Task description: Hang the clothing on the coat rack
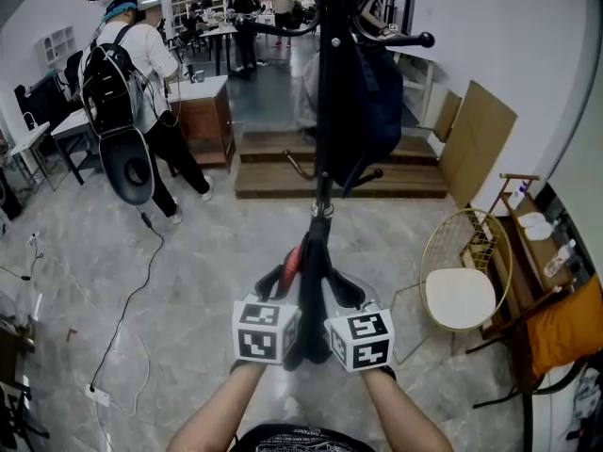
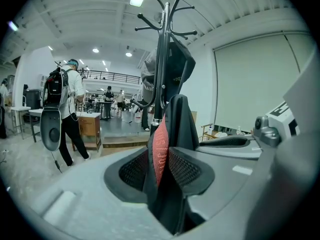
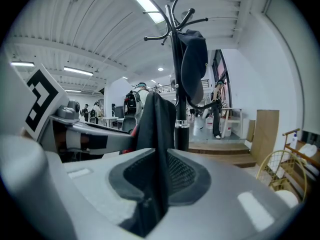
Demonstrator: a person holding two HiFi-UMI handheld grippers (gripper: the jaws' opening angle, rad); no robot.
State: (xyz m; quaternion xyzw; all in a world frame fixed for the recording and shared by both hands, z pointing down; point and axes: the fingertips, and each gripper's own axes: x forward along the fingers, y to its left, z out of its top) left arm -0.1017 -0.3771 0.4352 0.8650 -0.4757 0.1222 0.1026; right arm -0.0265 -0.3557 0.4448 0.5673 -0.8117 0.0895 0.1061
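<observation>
I hold a black garment point(image 1: 314, 252) with a red strip point(image 2: 159, 149) bunched up between both grippers, low in front of the black coat rack point(image 1: 324, 111). My left gripper point(image 1: 285, 279) is shut on the fabric, which stands up from between its jaws point(image 2: 162, 166). Close beside it, my right gripper point(image 1: 343, 290) is shut on the same garment point(image 3: 157, 129), pinched between its pads point(image 3: 160, 176). A dark piece of clothing point(image 1: 372, 102) hangs from the rack's hooks point(image 2: 162, 24). The rack's pole point(image 3: 177, 84) stands just behind the held fabric.
A person with a black backpack point(image 1: 127, 73) stands at the left by a wooden cabinet point(image 1: 203, 116). Behind the rack runs a wooden step platform point(image 1: 396, 179). To the right are a gold wire chair point(image 1: 462, 295) and a leaning board point(image 1: 476, 139). A cable point(image 1: 132, 299) lies across the floor.
</observation>
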